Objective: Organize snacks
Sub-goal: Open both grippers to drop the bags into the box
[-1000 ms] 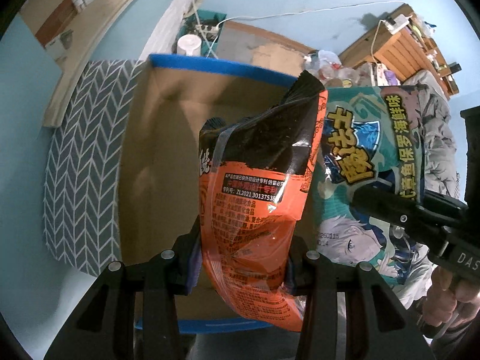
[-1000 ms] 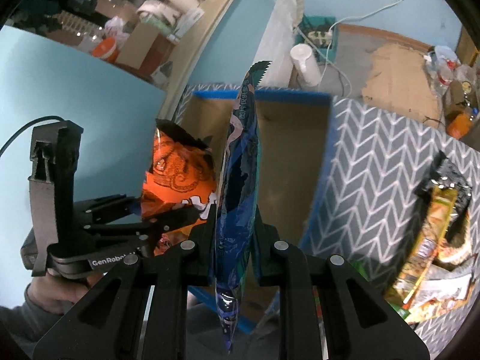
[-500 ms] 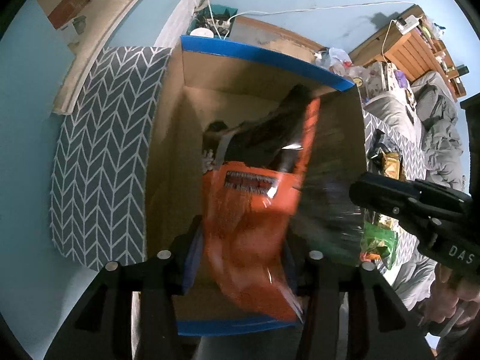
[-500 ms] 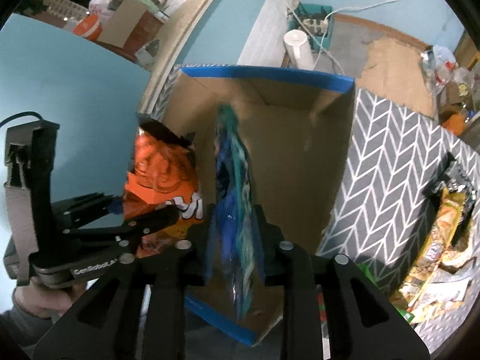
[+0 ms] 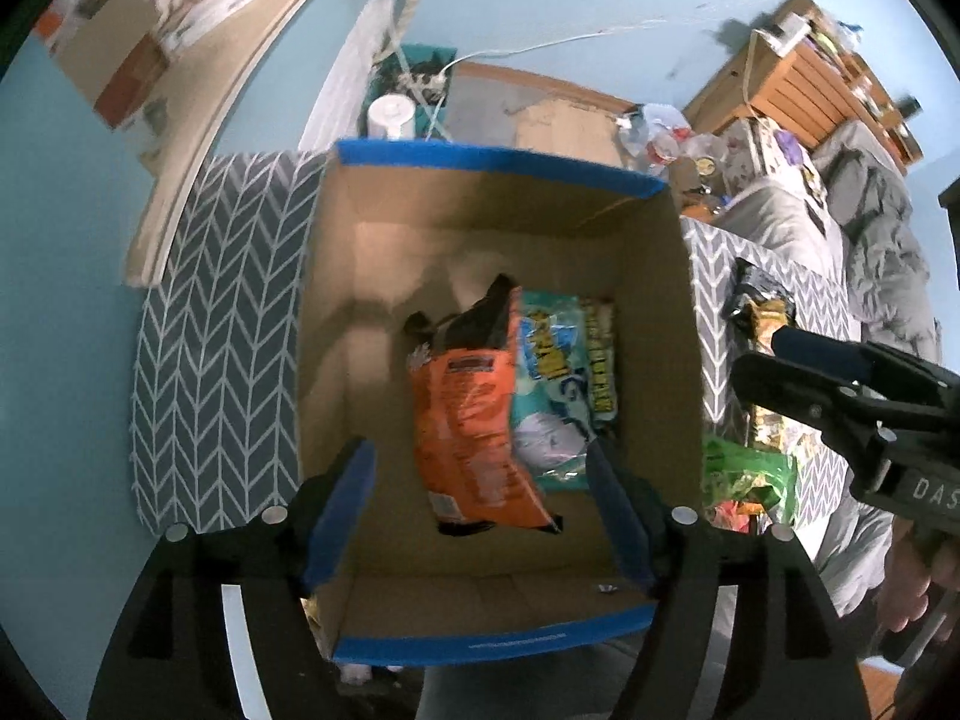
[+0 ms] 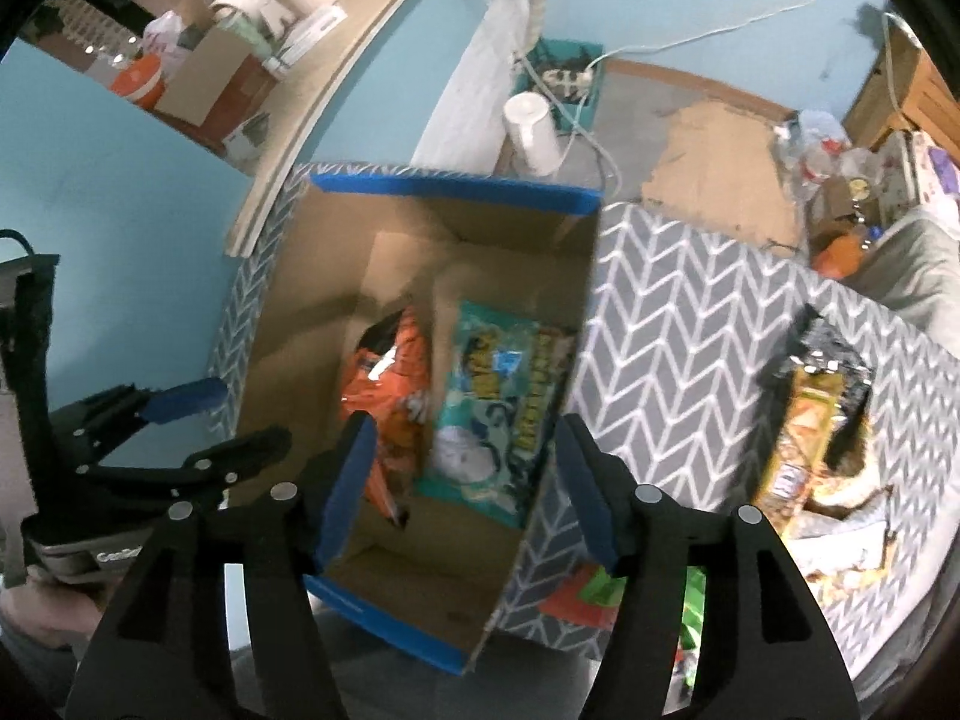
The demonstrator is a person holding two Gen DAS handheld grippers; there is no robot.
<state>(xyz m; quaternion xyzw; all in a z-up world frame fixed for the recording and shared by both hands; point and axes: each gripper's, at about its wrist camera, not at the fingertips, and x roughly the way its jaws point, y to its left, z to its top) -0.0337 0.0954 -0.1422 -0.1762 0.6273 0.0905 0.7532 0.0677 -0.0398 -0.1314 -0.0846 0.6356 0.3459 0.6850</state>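
An orange snack bag (image 5: 474, 420) (image 6: 387, 384) and a teal snack bag (image 5: 558, 396) (image 6: 495, 408) lie side by side on the floor of a cardboard box (image 5: 660, 312) (image 6: 414, 192) with blue-taped rims. My left gripper (image 5: 480, 510) hovers above the box, jaws opening, with nothing pressed between the pads. My right gripper (image 6: 462, 492) hangs over the box's right wall, jaws also opening and holding nothing. Each gripper shows at the edge of the other's view, the right gripper (image 5: 852, 384) and the left gripper (image 6: 180, 420).
A grey chevron cloth (image 6: 690, 324) covers the surface around the box. Several more snack packets lie on it to the right, a yellow and black packet (image 6: 810, 420) (image 5: 762, 318) and a green packet (image 5: 750, 474). A white cup (image 6: 534, 132) stands behind the box.
Both grippers have let go: the orange bag and the teal bag dropped from the jaws into the box. Both pairs of jaws now stand wide apart.
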